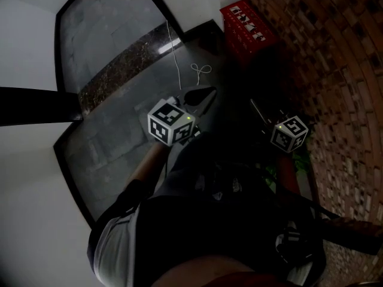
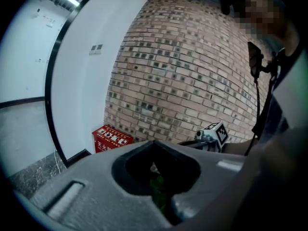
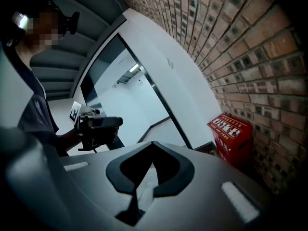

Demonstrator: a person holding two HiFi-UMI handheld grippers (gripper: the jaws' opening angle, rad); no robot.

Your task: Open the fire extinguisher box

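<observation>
Distance is your first concern: the fire extinguisher box (image 1: 246, 28), red with white print on its lid, stands on the floor close against the brick wall (image 1: 323, 52), well apart from both claws and ahead of them. Its lid looks closed.

Your left gripper (image 2: 154, 141) has its jaws together at the tips with nothing held. Your right gripper (image 3: 153, 142) is the same, tips meeting and empty. So neither claw is ready to take a latch or lid edge, and if you arrive with them shut you will only poke the box.

What could go wrong, as I judge it:
- The head view is very dark, and I cannot make out where the latch or handle sits; a blind reach may slip off the lid.
- The box is tight to the bricks on your right side, so the right claw could scrape the wall as it comes in.
- A thin white cord (image 1: 200, 70) lies looped on the floor between you and the box and could catch a foot.
- Pulling the lid with one claw alone may drag or tip the whole box; steady it with the other.
</observation>
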